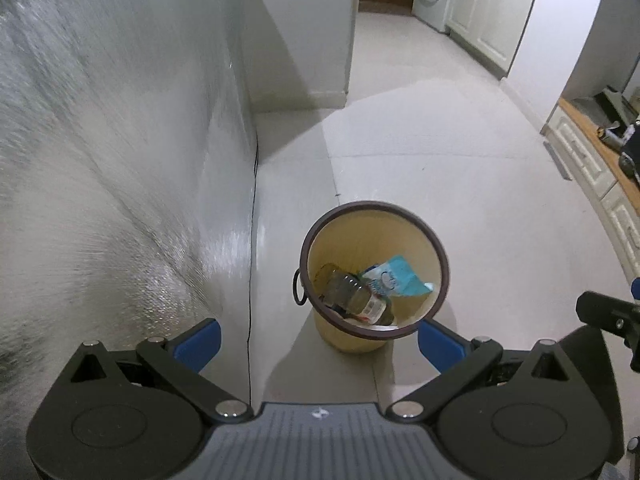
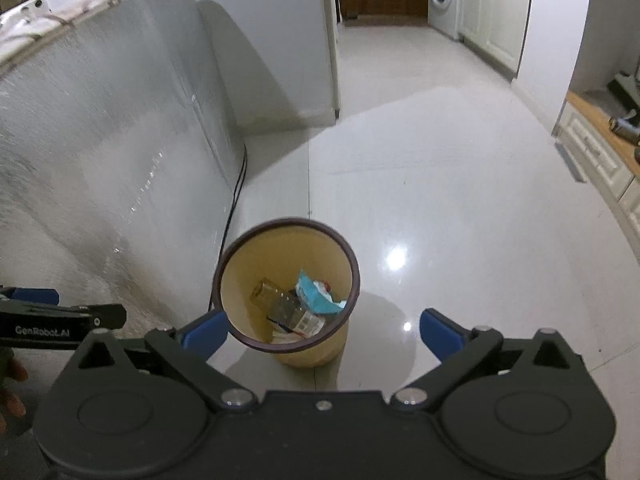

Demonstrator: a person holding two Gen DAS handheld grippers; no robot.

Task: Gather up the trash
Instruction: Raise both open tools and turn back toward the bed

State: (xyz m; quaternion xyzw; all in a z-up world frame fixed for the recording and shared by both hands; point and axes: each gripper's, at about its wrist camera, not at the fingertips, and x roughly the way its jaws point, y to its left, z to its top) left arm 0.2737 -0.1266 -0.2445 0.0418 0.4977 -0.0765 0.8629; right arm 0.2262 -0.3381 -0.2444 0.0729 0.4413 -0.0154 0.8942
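Trash already lies in the yellow bin [image 1: 374, 276] that stands on the pale tiled floor [image 1: 460, 200], close beside the silvery side of a tall appliance [image 1: 120, 160]: a clear plastic bottle [image 1: 352, 294] lies on its side, its long axis slanting across the bin's bottom, and a crumpled blue-and-white packet [image 1: 396, 278] rests next to it, with some white scraps underneath. Both grippers hang above the bin and look steeply down into it. The left gripper [image 1: 320, 338] is spread wide with nothing between its blue pads, and the bin's dark rim sits just ahead of it, a little toward its right pad. The right gripper [image 2: 320, 330] is likewise released and empty, jaws at full spread, and from its side the bin lies ahead and toward its left pad, whose tip overlaps the rim in the picture. Neither one touches the bin. I see no loose litter on the open floor beyond, so I judge the next move depends on finding further rubbish elsewhere; toward the bin itself, both hands look about equally near.
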